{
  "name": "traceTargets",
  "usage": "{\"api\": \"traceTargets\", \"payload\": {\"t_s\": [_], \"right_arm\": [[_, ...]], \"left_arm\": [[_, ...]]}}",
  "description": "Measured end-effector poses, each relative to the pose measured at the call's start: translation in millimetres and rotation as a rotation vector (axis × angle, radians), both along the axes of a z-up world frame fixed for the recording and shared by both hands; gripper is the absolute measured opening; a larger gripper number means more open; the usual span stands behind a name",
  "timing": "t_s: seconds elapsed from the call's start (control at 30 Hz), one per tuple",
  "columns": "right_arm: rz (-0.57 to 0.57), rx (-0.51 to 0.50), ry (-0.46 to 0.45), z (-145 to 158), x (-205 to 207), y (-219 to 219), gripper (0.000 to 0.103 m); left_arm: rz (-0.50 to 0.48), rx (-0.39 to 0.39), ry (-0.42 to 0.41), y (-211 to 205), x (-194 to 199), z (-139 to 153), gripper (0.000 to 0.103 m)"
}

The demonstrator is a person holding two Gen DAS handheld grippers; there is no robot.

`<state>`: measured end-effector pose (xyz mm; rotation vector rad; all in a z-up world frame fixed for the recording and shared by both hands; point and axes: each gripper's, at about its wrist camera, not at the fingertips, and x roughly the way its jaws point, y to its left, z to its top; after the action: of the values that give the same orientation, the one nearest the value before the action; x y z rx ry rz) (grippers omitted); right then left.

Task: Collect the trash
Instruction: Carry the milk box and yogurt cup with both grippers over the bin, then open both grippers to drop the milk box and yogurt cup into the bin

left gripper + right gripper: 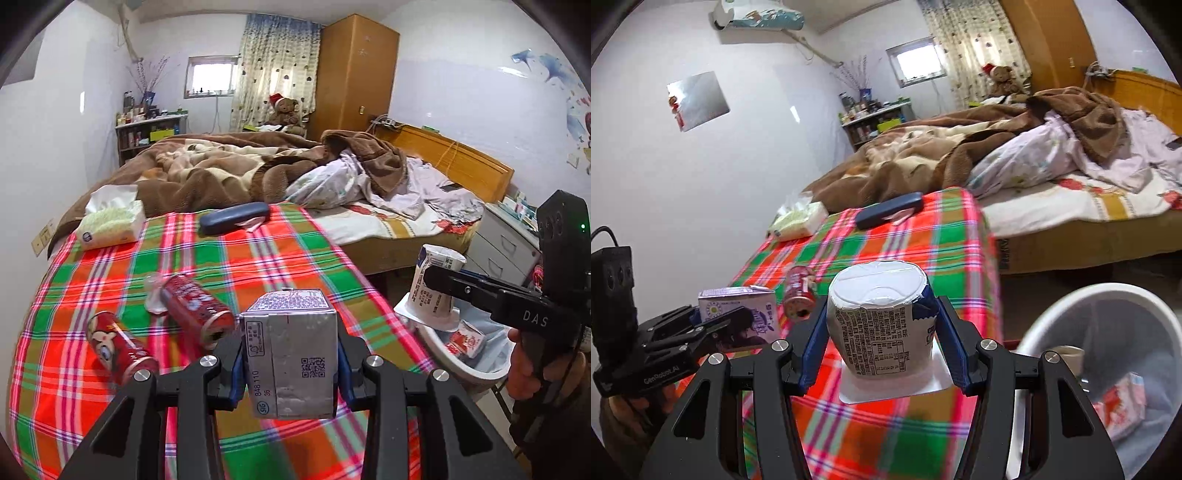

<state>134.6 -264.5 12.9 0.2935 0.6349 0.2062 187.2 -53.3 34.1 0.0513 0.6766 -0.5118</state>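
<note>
Left gripper [290, 373]: milk carton [291, 354] pinched, light, crushable.
Right gripper [882, 343]: yogurt cup [881, 325] pinched by thin sides, over the counter's right edge.

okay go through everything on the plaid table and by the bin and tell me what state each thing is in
Left gripper: shut on milk carton.
Right gripper: shut on yogurt cup, upside down.
Two red cans: lying on their sides.
Glasses case: closed.
Tissue pack: open.
Bin: holds a red carton.

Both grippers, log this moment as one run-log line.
left gripper: shut on carton | right gripper: shut on cup, upside down, near bin | cans on table
</note>
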Motion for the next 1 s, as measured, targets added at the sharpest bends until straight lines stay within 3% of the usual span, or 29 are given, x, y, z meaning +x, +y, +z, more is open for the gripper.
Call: {"api": "traceTargets", "payload": {"t_s": [0.43,1.0], "right_arm": [[-0.184,-0.066,-0.009,1,-38,-64,0.057],[-0.316,-0.118,0.113,-35,-60,-124,0.057]], "left_arm": [[-0.163,-0.037,0.008,-89,-25,-1,0.039],[-0.351,0.000,0.052,-205,-45,-30,0.039]]}}
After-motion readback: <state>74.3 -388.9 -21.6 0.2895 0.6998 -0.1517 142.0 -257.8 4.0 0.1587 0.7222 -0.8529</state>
